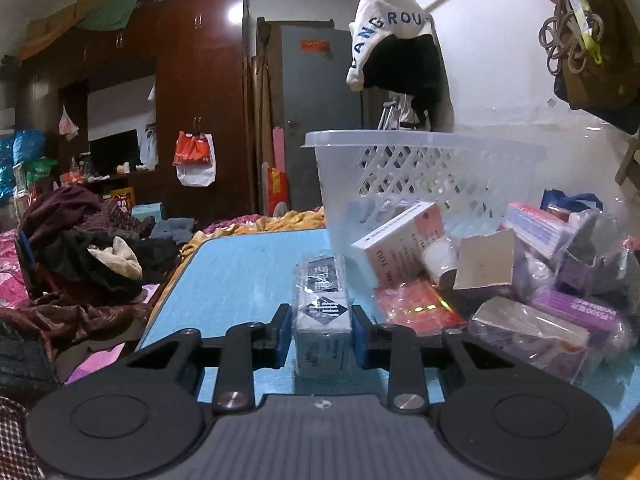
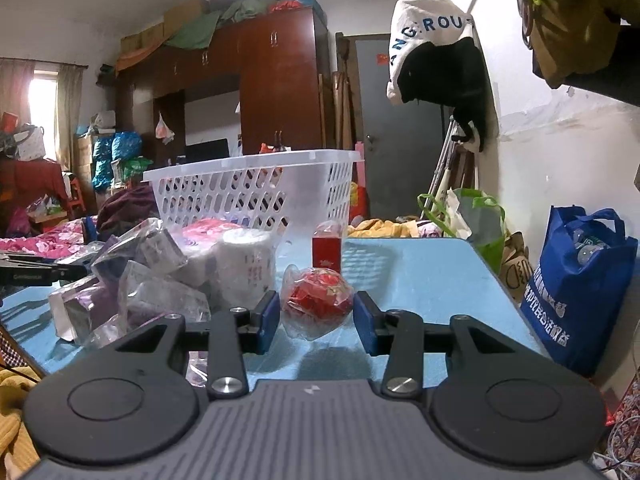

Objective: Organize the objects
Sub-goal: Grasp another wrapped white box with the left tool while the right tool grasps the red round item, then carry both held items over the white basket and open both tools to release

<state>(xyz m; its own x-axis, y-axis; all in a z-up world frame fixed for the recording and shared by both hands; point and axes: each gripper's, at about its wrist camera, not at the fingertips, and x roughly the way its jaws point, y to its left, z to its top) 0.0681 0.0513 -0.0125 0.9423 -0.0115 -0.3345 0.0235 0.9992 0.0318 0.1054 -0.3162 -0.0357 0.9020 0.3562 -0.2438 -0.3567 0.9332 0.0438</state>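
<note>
Left gripper (image 1: 322,334): jaws clamped on clear-wrapped grey-white box (image 1: 322,320) resting on blue bench (image 1: 240,272); slick film, possible slip. Right gripper (image 2: 316,320): jaws apart around wrapped red ball (image 2: 318,300), liable to roll. White lattice basket (image 2: 256,188) behind, easily bumped.

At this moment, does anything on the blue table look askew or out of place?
Yes. The white box leans tilted against the white basket instead of lying flat, and the plastic-wrapped packs beside it sit in a loose heap rather than inside the basket.
</note>
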